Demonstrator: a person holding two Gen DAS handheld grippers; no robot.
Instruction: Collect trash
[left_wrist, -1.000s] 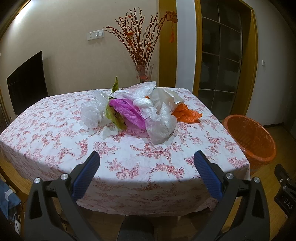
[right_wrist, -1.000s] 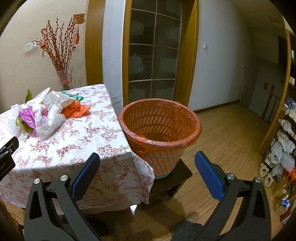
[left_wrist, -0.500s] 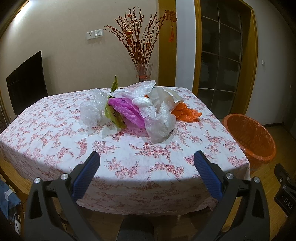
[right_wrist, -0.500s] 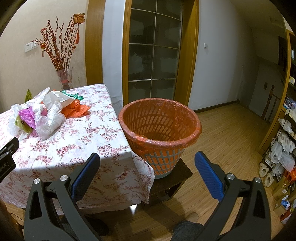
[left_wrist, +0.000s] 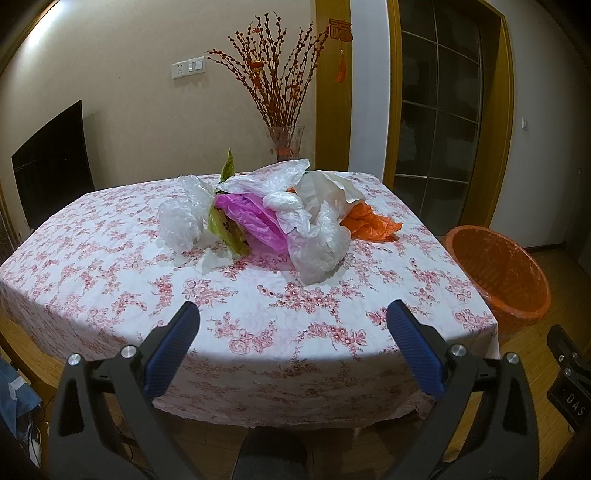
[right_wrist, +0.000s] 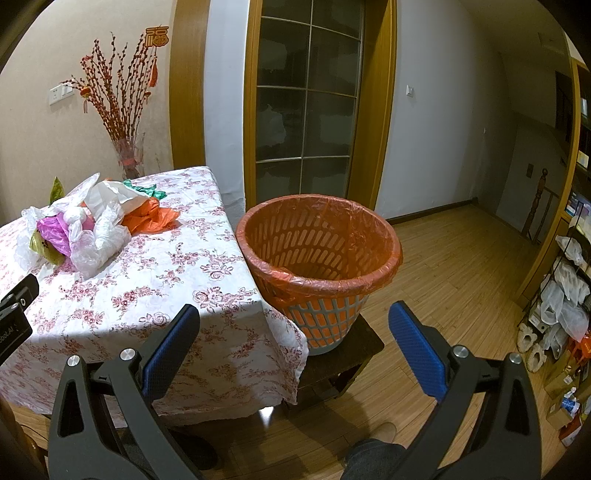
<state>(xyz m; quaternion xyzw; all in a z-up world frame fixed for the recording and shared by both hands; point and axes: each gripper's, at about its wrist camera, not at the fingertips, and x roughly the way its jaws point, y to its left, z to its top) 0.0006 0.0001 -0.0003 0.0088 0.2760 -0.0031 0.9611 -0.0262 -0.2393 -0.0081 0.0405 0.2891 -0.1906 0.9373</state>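
Facing the bags (left_wrist: 273, 218) on the table (left_wrist: 110, 266), my jaws stood released; next I needed to reach one for the bin (right_wrist: 319, 258).

Both grippers have black frames with silver screws and ribbed blue pads on the fingers (left_wrist: 413, 350).

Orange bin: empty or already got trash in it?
Apparently empty: the orange bin, upright on a stool, shows only its liner inside; the very bottom is hidden.
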